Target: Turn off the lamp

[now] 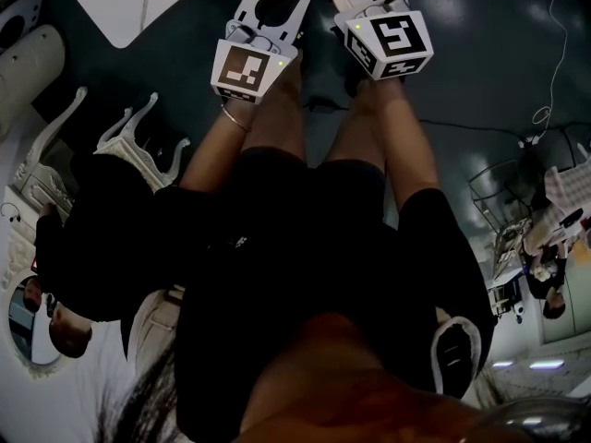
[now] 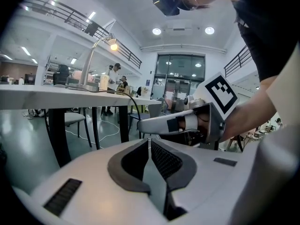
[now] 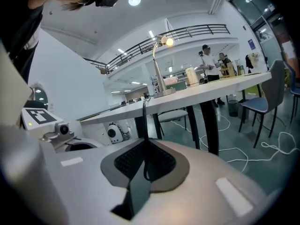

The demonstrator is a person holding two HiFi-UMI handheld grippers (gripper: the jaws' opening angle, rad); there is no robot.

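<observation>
Left claw (image 2: pixel 150 143), right claw (image 3: pixel 144 144) both closed, empty. Lamp (image 3: pixel 156 69) lit on table (image 3: pixel 225 84), well apart.

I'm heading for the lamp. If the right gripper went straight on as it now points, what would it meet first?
Likely the white table's front edge, though depth is unclear. The lit lamp stands higher, on the tabletop; the shut right gripper points below it.

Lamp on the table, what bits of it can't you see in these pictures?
- The switch: too small and far away to find on the lamp in either gripper view.
- Top of the base: hidden, because both gripper views look up from below the table edge.
- Head view: no lamp at all; it looks down at the person and the floor.
</observation>
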